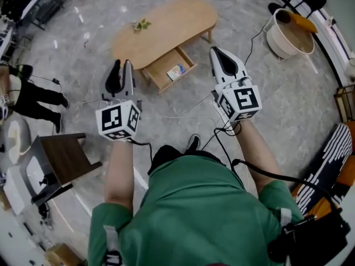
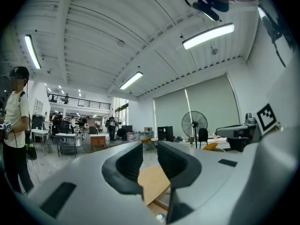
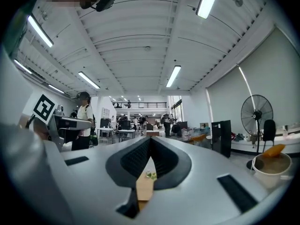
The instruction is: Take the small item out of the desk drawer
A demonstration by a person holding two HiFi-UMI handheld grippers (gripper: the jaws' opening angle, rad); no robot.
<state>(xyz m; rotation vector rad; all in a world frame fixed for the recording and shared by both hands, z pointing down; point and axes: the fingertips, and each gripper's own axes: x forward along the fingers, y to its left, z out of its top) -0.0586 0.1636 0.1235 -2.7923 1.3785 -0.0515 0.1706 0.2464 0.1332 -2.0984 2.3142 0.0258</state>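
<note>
You stand in a big open lab hall: strip lights point(image 2: 208, 35), mezzanine point(image 2: 77, 103), work tables point(image 2: 68, 136), pedestal fan point(image 2: 194, 123).

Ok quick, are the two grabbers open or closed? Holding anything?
Left gripper: open, holding nothing.
Right gripper: closed, holding nothing.

I count one counter point(image 1: 166, 32), one open drawer point(image 1: 158, 71), one small item point(image 1: 176, 71), one plant point(image 1: 141, 24). Two grippers: left gripper point(image 1: 122, 65), right gripper point(image 1: 215, 51). One tub point(image 1: 279, 43), upper right.
</note>
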